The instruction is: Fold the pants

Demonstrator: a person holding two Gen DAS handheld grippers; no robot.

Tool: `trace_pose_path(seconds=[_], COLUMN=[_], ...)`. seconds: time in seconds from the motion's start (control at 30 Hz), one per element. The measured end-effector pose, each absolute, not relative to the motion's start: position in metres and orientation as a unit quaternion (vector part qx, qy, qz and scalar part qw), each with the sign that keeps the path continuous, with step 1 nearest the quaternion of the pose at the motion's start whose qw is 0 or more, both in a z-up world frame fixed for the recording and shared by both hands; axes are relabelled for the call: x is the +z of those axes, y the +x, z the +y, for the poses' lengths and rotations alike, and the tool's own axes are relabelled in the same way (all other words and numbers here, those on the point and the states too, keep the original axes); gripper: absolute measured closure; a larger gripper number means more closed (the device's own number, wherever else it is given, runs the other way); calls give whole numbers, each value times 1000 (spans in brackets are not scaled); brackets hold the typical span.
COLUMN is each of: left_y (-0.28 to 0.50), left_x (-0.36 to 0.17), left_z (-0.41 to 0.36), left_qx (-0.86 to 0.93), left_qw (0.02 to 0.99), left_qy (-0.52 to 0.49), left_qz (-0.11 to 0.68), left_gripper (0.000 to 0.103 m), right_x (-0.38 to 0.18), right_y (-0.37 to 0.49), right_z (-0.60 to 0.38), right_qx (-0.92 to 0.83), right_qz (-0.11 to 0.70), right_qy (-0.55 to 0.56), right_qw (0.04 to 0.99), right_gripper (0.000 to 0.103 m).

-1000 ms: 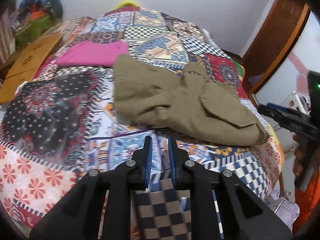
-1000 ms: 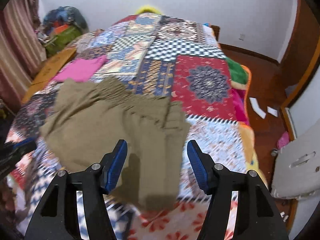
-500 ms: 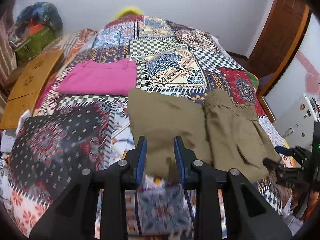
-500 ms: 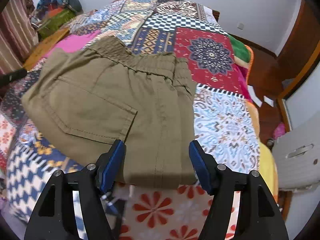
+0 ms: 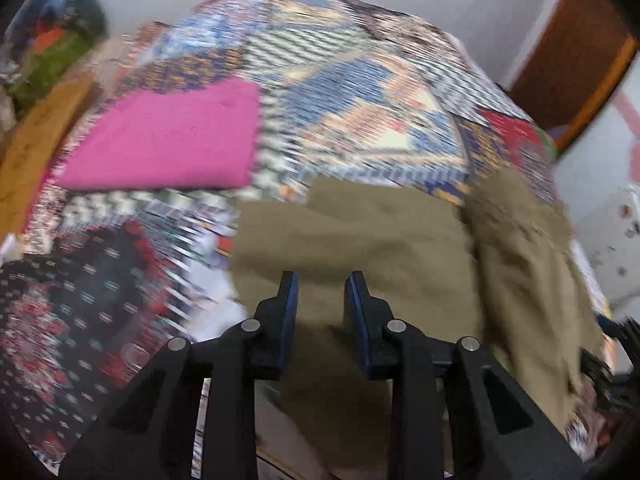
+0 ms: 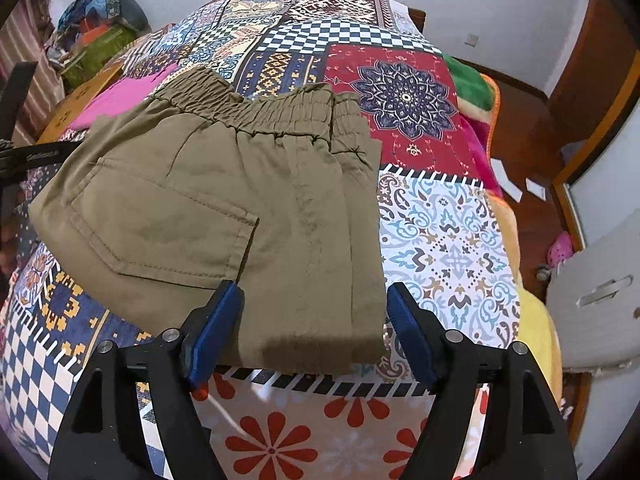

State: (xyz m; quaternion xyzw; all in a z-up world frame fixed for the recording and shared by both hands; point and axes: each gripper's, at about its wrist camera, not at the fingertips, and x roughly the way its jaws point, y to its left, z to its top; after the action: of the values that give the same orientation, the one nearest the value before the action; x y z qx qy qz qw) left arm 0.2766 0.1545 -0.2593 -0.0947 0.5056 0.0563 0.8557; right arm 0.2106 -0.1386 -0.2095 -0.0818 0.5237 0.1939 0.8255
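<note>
**A:** Nearest the lens, what are the two tools doing?

**B:** The right gripper [image 6: 314, 322] points steeply down over the near edge of the bed [image 6: 448, 240]. Its blue fingers [image 6: 216, 320] are spread wide and have just been opening further. They straddle the near hem of the olive pants [image 6: 224, 216] without pressing on it. The left gripper [image 5: 322, 304] also tips steeply down, in a blurred frame. Its fingers [image 5: 289, 300] stand a narrow gap apart over the left half of the pants [image 5: 360, 264], with nothing clamped between them.

**A:** And the pants themselves?

**B:** They lie already folded into a compact stack on the patchwork quilt, at the bed's near right corner. The back pocket faces up and the gathered elastic waistband is at the far edge.

**A:** How would they handle?

**B:** Likely light and limp, a soft woven cotton that drapes and creases where it is bent. Layers could slide apart if only the top one is pinched. The better holds look like the two near corners of the stack, taken through all layers. The waistband would also serve, since the elastic is thick enough to give the fingers purchase.

**A:** Anything farther back?

**B:** A folded pink garment [image 5: 168, 136] sits well apart toward the far left, and a heap of clothes [image 6: 100, 12] is piled by the wall.
</note>
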Motion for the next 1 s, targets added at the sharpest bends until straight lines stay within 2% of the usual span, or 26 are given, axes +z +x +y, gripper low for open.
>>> trace_pose_path(seconds=[0.1, 0.3, 0.43, 0.57, 0.63, 0.73, 0.9, 0.97, 1.0], left_y=[283, 281, 294, 313, 319, 324, 295, 279, 271], left_x=[-260, -230, -230, -257, -267, -269, -243, -233, -231], left_z=[174, 177, 157, 145, 155, 177, 198, 189, 182], left_qx=[71, 53, 20, 57, 81, 148, 119, 88, 72], left_qw=[849, 865, 864, 851, 848, 839, 847, 853, 855], left_qy=[-115, -136, -125, -64, -65, -55, -114, -111, -110], left_qz=[510, 479, 487, 518, 520, 521, 506, 502, 501], left_gripper=[60, 59, 46, 47, 43, 44, 44, 36, 27], right_x=[-211, -211, -212, -211, -211, -210, -210, -210, -210], right_y=[211, 212, 214, 212, 211, 209, 208, 208, 208], right_z=[-140, -142, -144, -145, -145, -145, -147, -147, -147], right_qx=[196, 196, 197, 196, 195, 193, 192, 191, 190], right_qz=[526, 528, 531, 529, 528, 526, 525, 526, 526], right_qy=[-72, -65, -58, -59, -62, -67, -65, -63, -62], right_qw=[824, 824, 822, 823, 824, 826, 827, 827, 827], right_gripper=[31, 31, 31, 30, 30, 31, 30, 30, 30])
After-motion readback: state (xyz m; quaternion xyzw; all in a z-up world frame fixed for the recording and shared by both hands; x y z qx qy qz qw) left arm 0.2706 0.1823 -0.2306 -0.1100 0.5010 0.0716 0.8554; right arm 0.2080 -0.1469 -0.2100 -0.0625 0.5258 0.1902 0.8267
